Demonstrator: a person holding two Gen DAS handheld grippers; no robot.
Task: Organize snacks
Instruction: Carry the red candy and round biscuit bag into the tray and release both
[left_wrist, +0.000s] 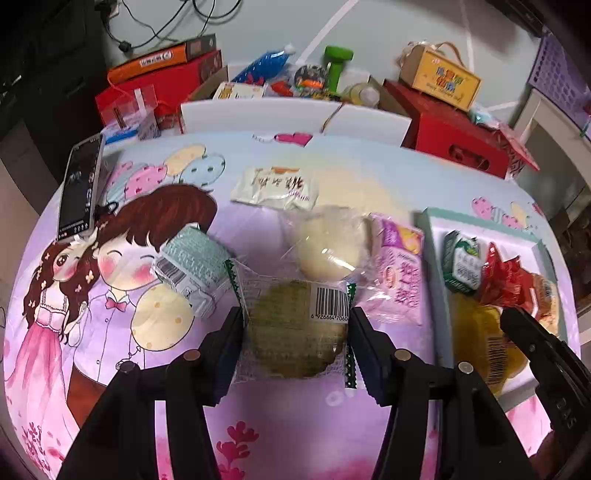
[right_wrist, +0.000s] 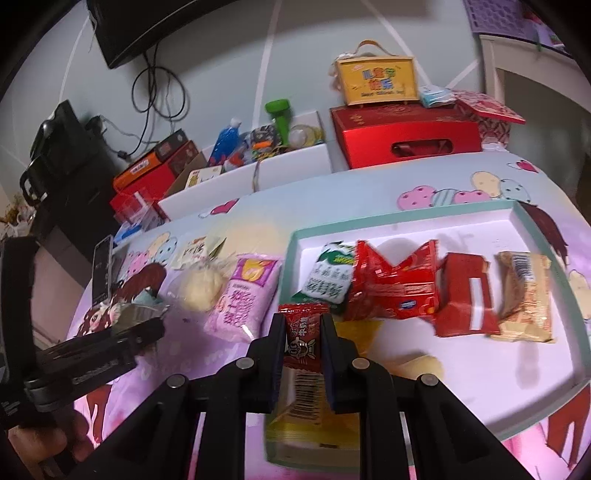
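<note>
My left gripper (left_wrist: 295, 314) is shut on a clear-wrapped green round cake (left_wrist: 291, 332), its fingers pressing both sides of the packet just above the tablecloth. My right gripper (right_wrist: 301, 317) is shut on a small red candy packet (right_wrist: 303, 339) over the near left corner of a teal-rimmed white tray (right_wrist: 406, 227). A yellow packet (right_wrist: 314, 424) lies beneath it. A green-white packet (right_wrist: 328, 277), two red packets (right_wrist: 395, 288) and a beige one (right_wrist: 524, 295) lie in the tray. Left of the tray lie a pink packet (left_wrist: 400, 273), a white bun (left_wrist: 332, 247), a white packet (left_wrist: 275, 188) and a teal packet (left_wrist: 192, 262).
A phone (left_wrist: 79, 188) lies at the table's left edge. Behind the table stand a red box (right_wrist: 406, 140) with a yellow box (right_wrist: 376, 81) on it, a white box (left_wrist: 258, 114) of odds and ends, and orange and red cartons (left_wrist: 162, 74). A purple basket (left_wrist: 557, 74) is at the far right.
</note>
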